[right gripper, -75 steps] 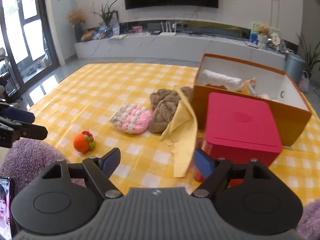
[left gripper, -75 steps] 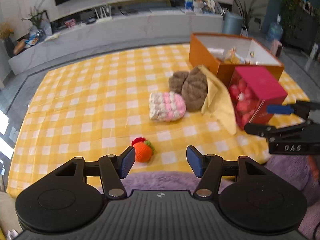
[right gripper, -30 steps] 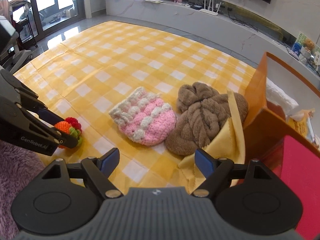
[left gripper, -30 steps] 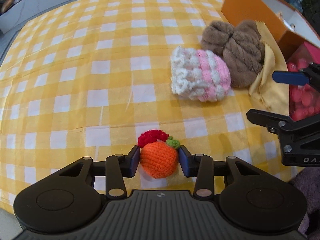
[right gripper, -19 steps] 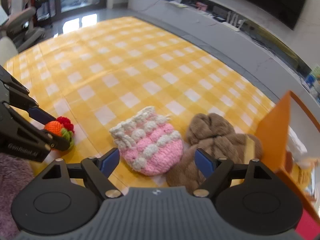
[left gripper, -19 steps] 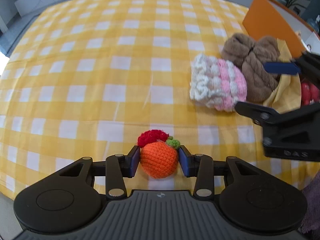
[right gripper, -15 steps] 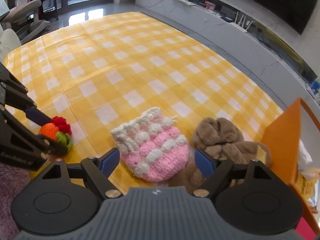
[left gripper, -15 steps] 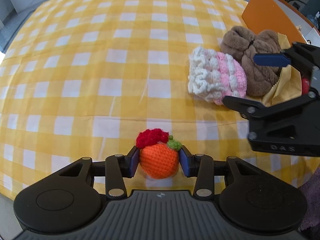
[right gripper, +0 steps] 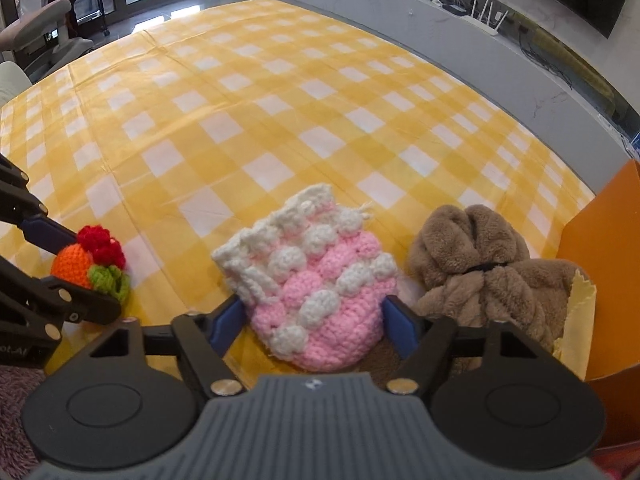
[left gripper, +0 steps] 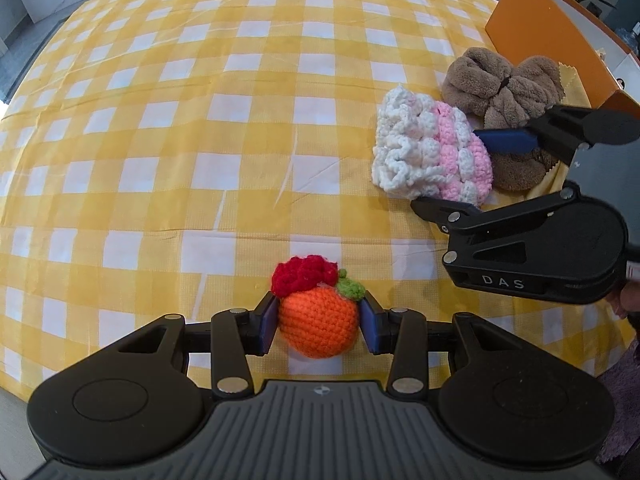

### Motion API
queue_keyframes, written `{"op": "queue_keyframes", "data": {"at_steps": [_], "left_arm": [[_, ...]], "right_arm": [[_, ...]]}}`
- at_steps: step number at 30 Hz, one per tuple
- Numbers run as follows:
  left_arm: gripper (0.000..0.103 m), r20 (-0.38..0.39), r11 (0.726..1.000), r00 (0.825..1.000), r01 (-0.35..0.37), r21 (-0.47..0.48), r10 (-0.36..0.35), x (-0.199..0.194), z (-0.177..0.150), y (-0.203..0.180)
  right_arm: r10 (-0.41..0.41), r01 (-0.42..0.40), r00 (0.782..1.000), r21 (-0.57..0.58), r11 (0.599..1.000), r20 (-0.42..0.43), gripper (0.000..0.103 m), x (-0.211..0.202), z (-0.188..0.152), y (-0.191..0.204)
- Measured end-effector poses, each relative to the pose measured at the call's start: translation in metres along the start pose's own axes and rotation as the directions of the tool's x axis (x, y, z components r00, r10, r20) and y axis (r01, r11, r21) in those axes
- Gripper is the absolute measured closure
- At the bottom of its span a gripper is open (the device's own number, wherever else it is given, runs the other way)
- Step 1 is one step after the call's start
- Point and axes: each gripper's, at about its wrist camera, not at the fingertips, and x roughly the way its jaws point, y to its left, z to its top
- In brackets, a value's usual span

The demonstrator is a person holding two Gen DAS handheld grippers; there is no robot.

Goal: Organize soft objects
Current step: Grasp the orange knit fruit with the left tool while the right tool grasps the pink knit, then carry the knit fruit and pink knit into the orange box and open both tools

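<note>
My left gripper [left gripper: 318,323] is shut on an orange crochet fruit [left gripper: 320,332] with a red tuft and a green leaf, low over the yellow checked cloth [left gripper: 200,120]. From the right wrist view that fruit [right gripper: 74,262] shows between the left gripper's [right gripper: 68,270] fingers. A pink and white crochet pouch [right gripper: 320,292] lies between the blue pads of my right gripper [right gripper: 312,326], whose jaws are closing; the pads stand at its sides without squeezing it. In the left wrist view the right gripper [left gripper: 472,176] straddles the pouch [left gripper: 424,152].
A brown plush bundle [right gripper: 472,264] lies right of the pouch, touching it. Behind it sit a pale yellow cloth [right gripper: 576,320] and an orange box [right gripper: 600,248]. A purple fluffy surface [right gripper: 16,400] borders the near edge. A low grey ledge runs beyond the checked cloth.
The right gripper came down and forward over the pink pouch, and its jaws narrowed around it. The left gripper kept its hold on the orange fruit and barely moved.
</note>
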Motion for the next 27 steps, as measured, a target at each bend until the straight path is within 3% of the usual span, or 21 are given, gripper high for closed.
{"op": "queue_keyframes", "data": {"at_steps": [9,14,19,27], "left_arm": [[0.056,0.030,0.999,0.999,-0.034,-0.008,0.034,-0.007,-0.003,-0.001],[0.056,0.097,0.998,0.994,-0.052,-0.037,0.056,-0.019,-0.005,0.002],[0.056,0.135,0.997,0.990,-0.015,-0.074,0.025,-0.035,-0.009,0.005],[0.056,0.197,1.000,0.980,-0.002,-0.030,0.008,-0.078,-0.024,-0.017]], "right_arm": [[-0.013,0.014,0.999,-0.017,1.000,0.036,0.068,-0.011,-0.003,0.003],[-0.025,0.024,0.995,0.008,1.000,0.095,0.069,-0.035,-0.005,0.001],[-0.010,0.005,0.989,0.034,0.999,0.148,0.069,-0.072,-0.011,0.001],[0.000,-0.025,0.974,0.107,0.994,0.227,0.069,-0.133,-0.041,0.008]]}}
